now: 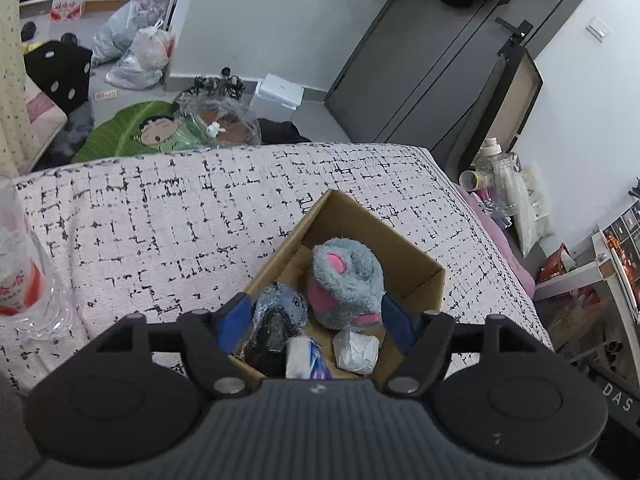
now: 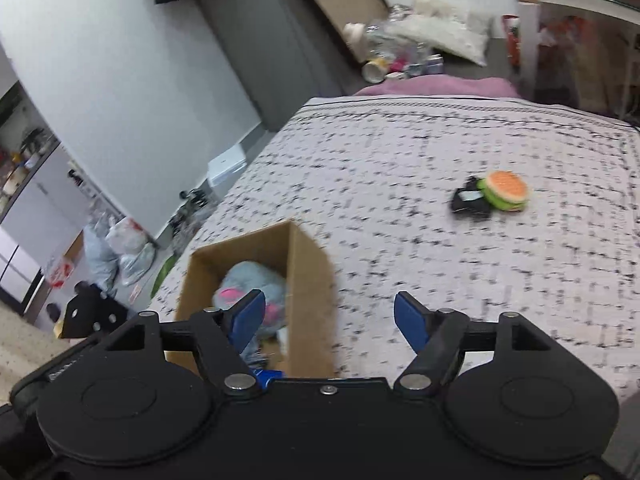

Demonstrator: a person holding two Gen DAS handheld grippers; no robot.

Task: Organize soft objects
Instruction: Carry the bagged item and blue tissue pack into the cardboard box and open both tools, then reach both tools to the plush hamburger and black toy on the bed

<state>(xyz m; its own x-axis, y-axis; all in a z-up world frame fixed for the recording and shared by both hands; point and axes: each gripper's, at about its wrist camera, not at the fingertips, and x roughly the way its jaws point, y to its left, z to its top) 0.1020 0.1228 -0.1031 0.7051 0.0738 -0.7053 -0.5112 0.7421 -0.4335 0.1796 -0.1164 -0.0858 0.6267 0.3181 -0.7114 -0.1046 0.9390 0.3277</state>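
Observation:
An open cardboard box (image 1: pixel 420 276) stands on the bed's white black-flecked cover (image 1: pixel 160 216). Inside it lie a grey and pink plush toy (image 1: pixel 346 280), a dark item wrapped in clear plastic (image 1: pixel 276 320), a white wrapped bundle (image 1: pixel 356 350) and a white and blue packet (image 1: pixel 302 358). My left gripper (image 1: pixel 316 316) is open and empty, right above the box's contents. In the right wrist view the box (image 2: pixel 308 280) and the plush toy (image 2: pixel 248 280) sit at lower left. My right gripper (image 2: pixel 330 314) is open and empty above the box's right wall. A burger plush (image 2: pixel 506 190) lies beside a small black item (image 2: pixel 468 200) far right on the cover.
A clear plastic bottle with a red label (image 1: pixel 20 276) lies at the bed's left edge. Beyond the bed, the floor holds plastic bags (image 1: pixel 136 52), a green leaf cushion (image 1: pixel 120 132), a white box (image 1: pixel 278 94) and bottles (image 1: pixel 500 188). A grey door (image 1: pixel 420 60) stands behind.

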